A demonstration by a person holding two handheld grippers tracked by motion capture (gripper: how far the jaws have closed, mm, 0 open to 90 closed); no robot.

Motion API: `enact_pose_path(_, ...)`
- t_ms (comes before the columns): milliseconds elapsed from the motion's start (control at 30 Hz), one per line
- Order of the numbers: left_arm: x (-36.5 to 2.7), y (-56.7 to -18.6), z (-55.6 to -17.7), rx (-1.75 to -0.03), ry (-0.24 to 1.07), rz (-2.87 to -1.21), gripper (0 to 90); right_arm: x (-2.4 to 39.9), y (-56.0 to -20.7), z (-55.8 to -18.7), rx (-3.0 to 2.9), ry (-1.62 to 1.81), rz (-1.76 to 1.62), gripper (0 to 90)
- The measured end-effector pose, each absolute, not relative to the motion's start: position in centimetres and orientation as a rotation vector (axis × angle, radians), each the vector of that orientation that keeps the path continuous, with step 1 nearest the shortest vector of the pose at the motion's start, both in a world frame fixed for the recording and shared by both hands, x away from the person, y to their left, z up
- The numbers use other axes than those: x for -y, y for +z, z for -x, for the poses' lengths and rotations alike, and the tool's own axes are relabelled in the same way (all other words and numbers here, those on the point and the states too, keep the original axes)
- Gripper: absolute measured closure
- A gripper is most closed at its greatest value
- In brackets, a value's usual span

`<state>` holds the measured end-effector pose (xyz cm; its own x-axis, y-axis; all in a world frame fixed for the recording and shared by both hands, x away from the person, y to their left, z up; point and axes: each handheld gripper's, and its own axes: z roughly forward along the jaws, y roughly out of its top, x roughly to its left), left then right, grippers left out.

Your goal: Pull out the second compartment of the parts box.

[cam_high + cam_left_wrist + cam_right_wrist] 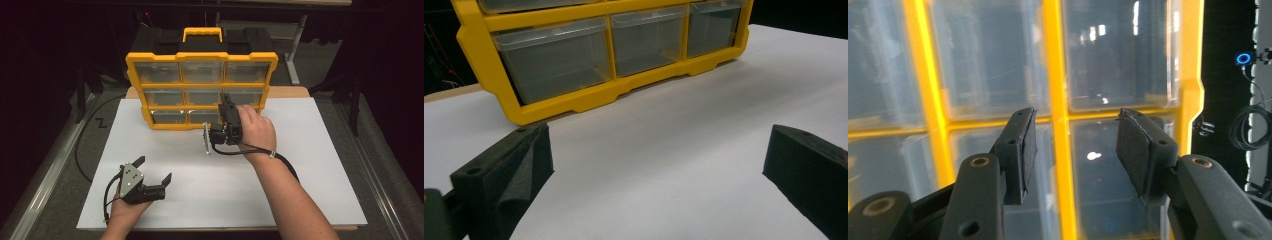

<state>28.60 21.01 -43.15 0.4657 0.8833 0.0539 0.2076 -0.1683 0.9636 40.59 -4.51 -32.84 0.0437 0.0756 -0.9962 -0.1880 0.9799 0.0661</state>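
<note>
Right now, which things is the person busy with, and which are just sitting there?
Busy with:
- yellow drawer organizer, standing upright on the table
- right gripper, jaws apart in front of its clear drawers, holding nothing

Just sitting there:
- left gripper, open, held over the white table
- black case with a yellow handle behind the organizer

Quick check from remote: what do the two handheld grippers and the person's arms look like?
Both grippers are black with two blocky, foam-padded jaws. The left gripper carries a grey three-cornered plate; a black cable trails from the right gripper. Forearms are bare, with a pale band at the right wrist.
</note>
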Motion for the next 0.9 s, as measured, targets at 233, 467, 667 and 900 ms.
enact_pose_path(233, -21.1, -43.1, -28.6, -0.954, 0.792, -1.649, 0.3, 3.4, -31.0, -41.7, -1.486, 0.207, 0.079, 57.5)
enact_pose_path(467, -21.2, -43.1, -28.6, -0.954, 0.786, -1.644, 0.3, 2.4, -29.5, -42.7, -1.471, 0.206, 0.065, 61.0)
enact_pose_path(667, -21.2, -43.1, -28.6, -0.951, 0.782, -1.645, 0.3, 1.8, -28.5, -43.6, -1.455, 0.197, 0.069, 65.3)
enact_pose_path(900, -21.2, -43.1, -28.6, -0.946, 0.778, -1.643, 0.3, 1.4, -27.3, -44.3, -1.438, 0.188, 0.062, 70.4)
